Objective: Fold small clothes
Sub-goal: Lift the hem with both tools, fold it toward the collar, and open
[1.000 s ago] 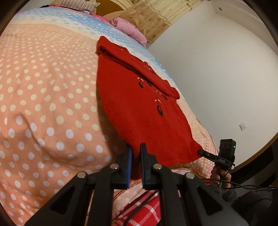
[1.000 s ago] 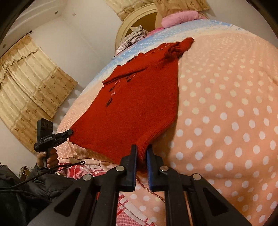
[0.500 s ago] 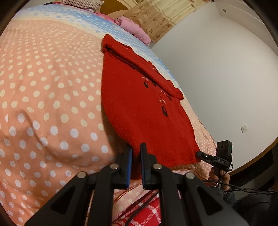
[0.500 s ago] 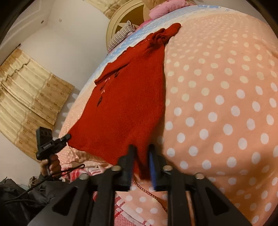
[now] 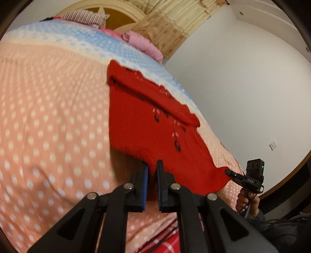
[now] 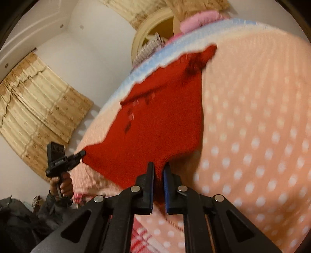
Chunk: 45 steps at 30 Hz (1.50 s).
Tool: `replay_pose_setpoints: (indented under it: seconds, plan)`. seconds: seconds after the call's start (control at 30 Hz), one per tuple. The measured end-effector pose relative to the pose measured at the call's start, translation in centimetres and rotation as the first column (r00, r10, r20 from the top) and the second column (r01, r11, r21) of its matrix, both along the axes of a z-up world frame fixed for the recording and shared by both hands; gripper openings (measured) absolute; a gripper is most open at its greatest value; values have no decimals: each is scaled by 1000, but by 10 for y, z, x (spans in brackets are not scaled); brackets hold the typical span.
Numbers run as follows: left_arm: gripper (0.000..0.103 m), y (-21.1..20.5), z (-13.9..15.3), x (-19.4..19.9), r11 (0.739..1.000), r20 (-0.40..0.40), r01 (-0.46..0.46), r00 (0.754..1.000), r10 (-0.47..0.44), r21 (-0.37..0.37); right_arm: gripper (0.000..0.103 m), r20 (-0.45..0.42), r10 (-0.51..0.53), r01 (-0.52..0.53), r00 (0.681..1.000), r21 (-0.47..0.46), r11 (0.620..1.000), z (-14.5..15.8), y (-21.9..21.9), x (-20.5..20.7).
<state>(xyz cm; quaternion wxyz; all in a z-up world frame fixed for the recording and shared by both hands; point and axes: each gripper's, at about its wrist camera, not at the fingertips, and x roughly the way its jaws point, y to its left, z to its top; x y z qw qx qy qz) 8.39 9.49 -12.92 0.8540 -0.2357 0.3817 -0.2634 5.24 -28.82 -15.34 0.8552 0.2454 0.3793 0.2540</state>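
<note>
A small red knitted sweater (image 5: 147,124) lies lengthwise on a peach polka-dot bed cover (image 5: 48,126), a sleeve folded across its chest. My left gripper (image 5: 152,165) is shut on one bottom hem corner and holds it lifted off the bed. My right gripper (image 6: 159,166) is shut on the other hem corner of the sweater (image 6: 161,124), also lifted. Each gripper shows in the other's view, the right one (image 5: 233,174) at the hem's right end and the left one (image 6: 79,154) at its left end.
Pink pillows (image 5: 141,43) and a striped one (image 5: 83,16) lie at the headboard. Beige curtains (image 6: 38,109) hang by the white wall. A red plaid cloth (image 5: 167,243) lies at the near bed edge. Dark clothes are heaped on the floor (image 6: 17,220).
Both grippers have raised the sweater's hem off the bed and carried it forward toward the collar. The views are blurred with motion.
</note>
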Motion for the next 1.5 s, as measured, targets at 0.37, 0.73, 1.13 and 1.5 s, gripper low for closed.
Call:
replay_pose_setpoints:
  seconds: [0.37, 0.73, 1.13, 1.5]
  plan:
    - [8, -6, 33, 59, 997, 69, -33, 997, 38, -71, 7, 142, -82, 88, 986, -34, 996, 65, -7, 48]
    - [8, -3, 71, 118, 987, 109, -79, 990, 94, -137, 2, 302, -126, 145, 945, -41, 989, 144, -16, 97]
    - [2, -16, 46, 144, 990, 50, -68, 996, 74, -126, 9, 121, -23, 35, 992, -92, 995, 104, 1, 135]
    - [69, 11, 10, 128, 991, -64, -130, 990, 130, -9, 58, -56, 1, 2, 998, 53, 999, 39, -9, 130]
